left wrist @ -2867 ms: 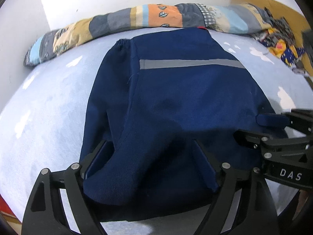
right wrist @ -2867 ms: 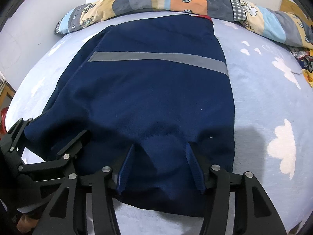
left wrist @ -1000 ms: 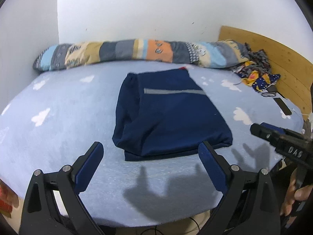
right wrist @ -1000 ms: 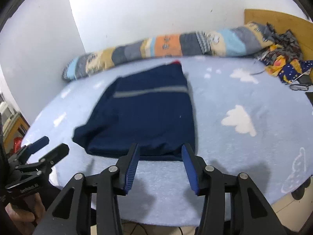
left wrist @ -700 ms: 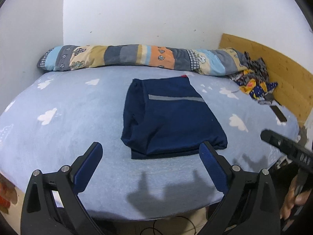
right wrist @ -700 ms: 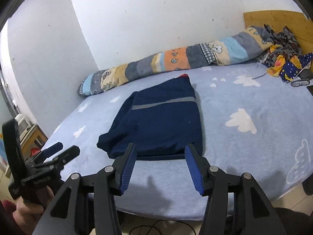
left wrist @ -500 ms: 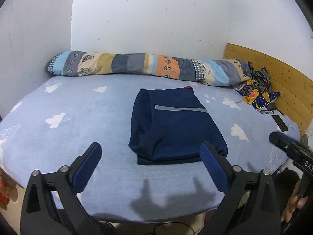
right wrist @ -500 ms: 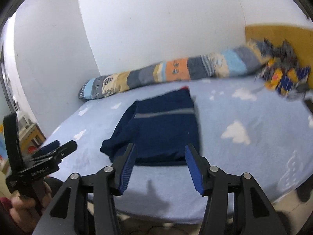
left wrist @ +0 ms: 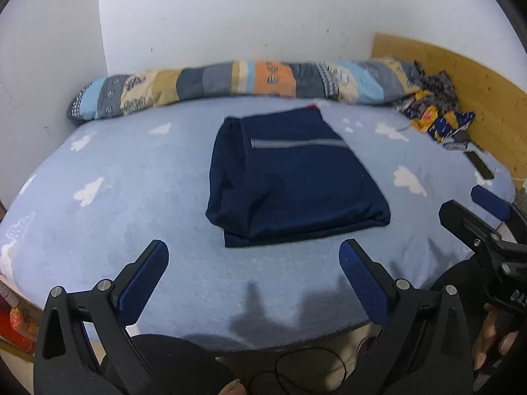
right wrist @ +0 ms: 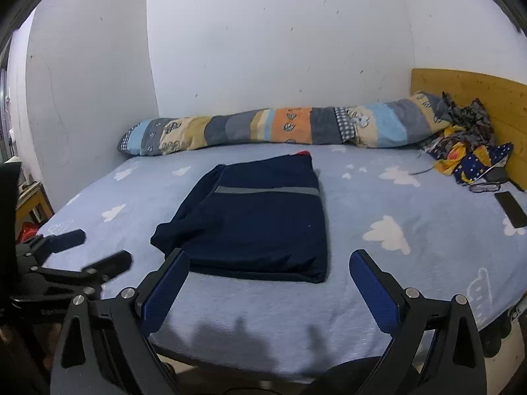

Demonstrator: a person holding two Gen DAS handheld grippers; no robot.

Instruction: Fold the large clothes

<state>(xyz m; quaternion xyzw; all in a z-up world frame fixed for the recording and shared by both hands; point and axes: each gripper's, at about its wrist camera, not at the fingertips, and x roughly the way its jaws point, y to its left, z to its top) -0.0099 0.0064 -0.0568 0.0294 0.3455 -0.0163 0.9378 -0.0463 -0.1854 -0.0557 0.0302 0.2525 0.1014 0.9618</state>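
both grippers pulled back off jacket (left wrist: 293,184) | left gripper (left wrist: 253,283) fingers apart, empty | right gripper (right wrist: 268,288) just opened wide, empty | jacket folded on bed (right wrist: 411,263), edges maybe uneven

The folded garment (right wrist: 253,220) lies on the bed (right wrist: 411,263), in the middle of the frame. Behind it, along the wall, a long bolster (right wrist: 280,128) lies across the bed from left to right. In the upper right a heap of clothes (right wrist: 467,151) sits against the headboard (right wrist: 477,95); just before this heap lie glasses (right wrist: 485,186) and a phone (right wrist: 511,209), near the right edge. The garment is well apart from these things.

In the left wrist view the garment (left wrist: 293,177) is again at the centre, the bolster (left wrist: 237,82) behind it.
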